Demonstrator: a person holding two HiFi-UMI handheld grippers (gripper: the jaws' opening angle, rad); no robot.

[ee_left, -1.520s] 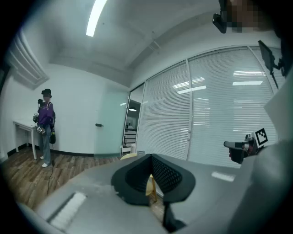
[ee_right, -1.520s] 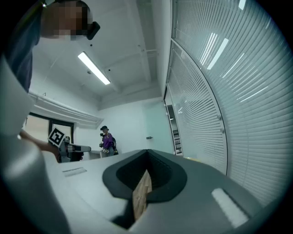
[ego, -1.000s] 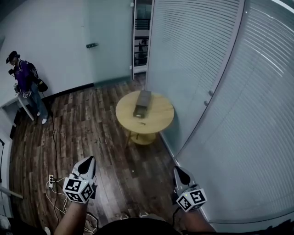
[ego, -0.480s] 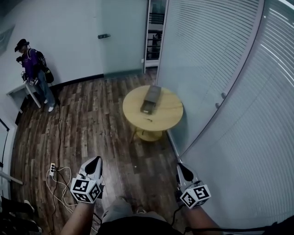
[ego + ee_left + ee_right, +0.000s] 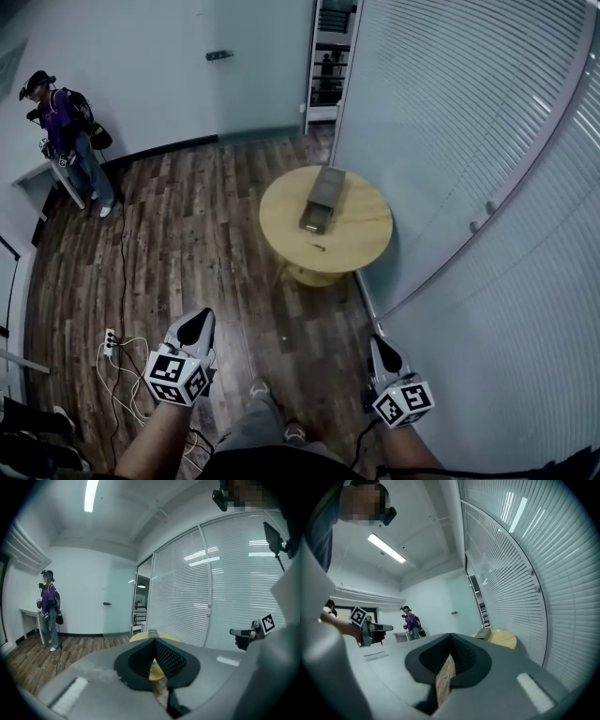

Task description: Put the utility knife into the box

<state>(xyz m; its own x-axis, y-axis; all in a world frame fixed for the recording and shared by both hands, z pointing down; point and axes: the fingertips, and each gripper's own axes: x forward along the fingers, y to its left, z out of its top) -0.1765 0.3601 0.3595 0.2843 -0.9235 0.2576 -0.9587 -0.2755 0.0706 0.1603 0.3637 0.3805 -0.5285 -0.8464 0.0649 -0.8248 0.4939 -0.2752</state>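
Note:
A long grey box (image 5: 322, 199) lies on the round wooden table (image 5: 361, 246) several steps ahead of me, by the blind-covered wall. A small dark utility knife (image 5: 319, 247) rests on the tabletop just in front of the box. My left gripper (image 5: 200, 320) is low at the left over the wooden floor, jaws together and empty. My right gripper (image 5: 378, 345) is low at the right, also shut with nothing in it. The left gripper view (image 5: 153, 635) shows the table (image 5: 138, 638) beyond its tips. In the right gripper view (image 5: 451, 636) the box (image 5: 483, 633) is at mid right.
A person in purple (image 5: 67, 136) stands at the far left beside a white desk (image 5: 37, 178). A power strip with white cables (image 5: 110, 344) lies on the floor at the left. A glass wall with blinds (image 5: 469, 169) curves along the right. A doorway (image 5: 330, 56) opens behind the table.
I have stepped forward: the table and box sit a little nearer and further right in the head view, and my leg now shows at the bottom. Both grippers stay shut.

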